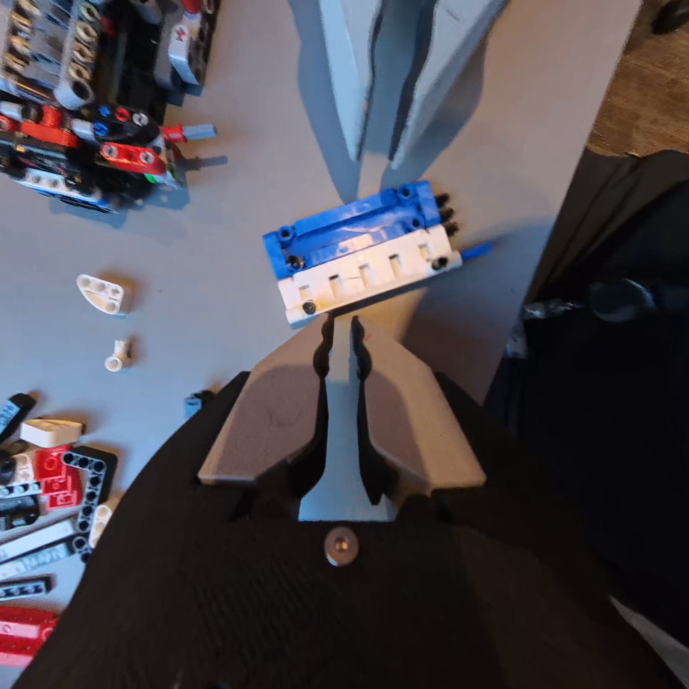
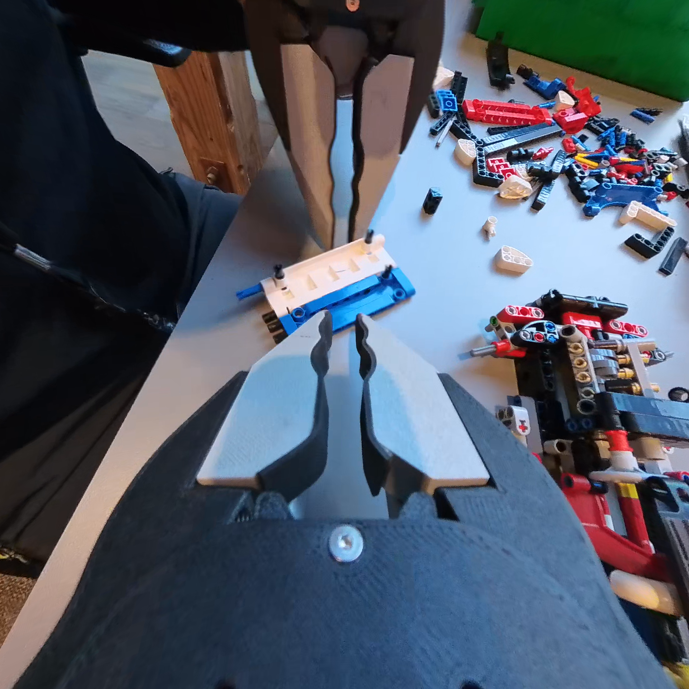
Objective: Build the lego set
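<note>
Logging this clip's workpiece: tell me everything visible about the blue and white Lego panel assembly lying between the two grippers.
The blue and white panel assembly is glossy plastic: a white slotted panel joined lengthwise to a blue ribbed panel. Black pins stand up from its corners, more black pins stick out of one short end, and a thin blue axle juts from that end. It lies flat on the grey table near the edge. The left gripper and right gripper flank it from opposite sides, slightly open; whether either touches it is unclear.

Glossy plastic blue-and-white panel (image 2: 328, 287) lies on the smooth matt grey table (image 2: 428, 298), beside a grainy wooden post (image 2: 208, 115).
</note>
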